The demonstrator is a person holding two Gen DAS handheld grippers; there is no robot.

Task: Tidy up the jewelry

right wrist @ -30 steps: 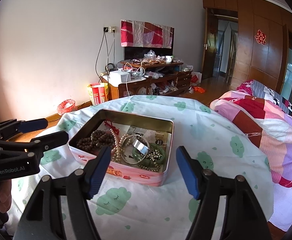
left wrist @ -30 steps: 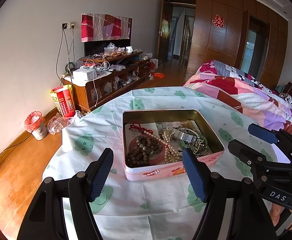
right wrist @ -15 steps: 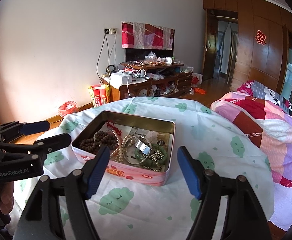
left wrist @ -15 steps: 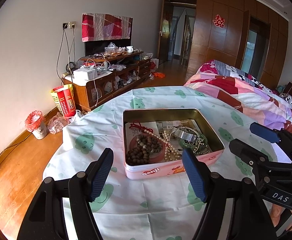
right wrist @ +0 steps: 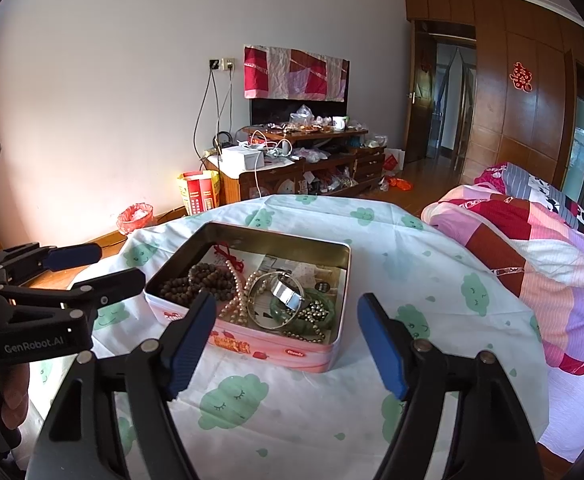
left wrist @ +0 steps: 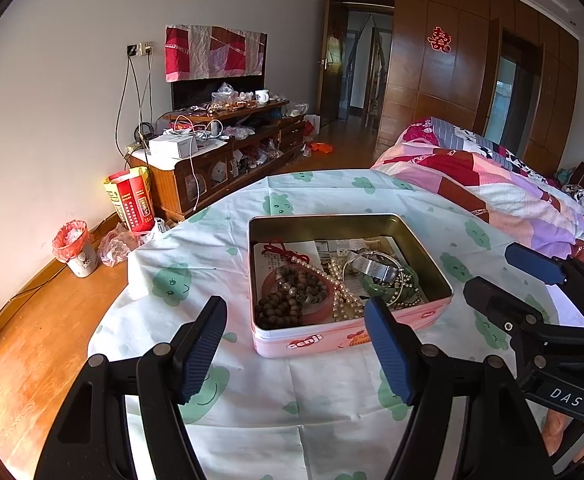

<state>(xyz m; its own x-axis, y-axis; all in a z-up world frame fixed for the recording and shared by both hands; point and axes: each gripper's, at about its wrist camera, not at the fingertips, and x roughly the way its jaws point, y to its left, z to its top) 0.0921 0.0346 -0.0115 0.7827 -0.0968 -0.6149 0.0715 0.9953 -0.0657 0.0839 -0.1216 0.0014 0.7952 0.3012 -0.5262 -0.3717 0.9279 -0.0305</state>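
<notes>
Two grippers hover near the close edge of a pink tin point(left wrist: 331, 340) that sits on a cloud-print cloth point(left wrist: 252, 392) over the round table; the left gripper point(left wrist: 293, 352) and right gripper point(right wrist: 286, 344) both stand with fingers spread wide and hold nothing. All the jewelry lies inside the tin: wooden beads point(left wrist: 288, 300) at its left, a pearl strand point(left wrist: 337, 284) across the middle, a silver bangle point(right wrist: 282, 294) over a green bracelet point(right wrist: 315, 312) at the right. Heaped like this, the scene fits either pieces just gathered in or pieces awaiting sorting. Any pick should take one strand at a clear loop, since the chains overlap and would drag neighbours along. Both tools point level toward the far wall, tilted slightly down.
</notes>
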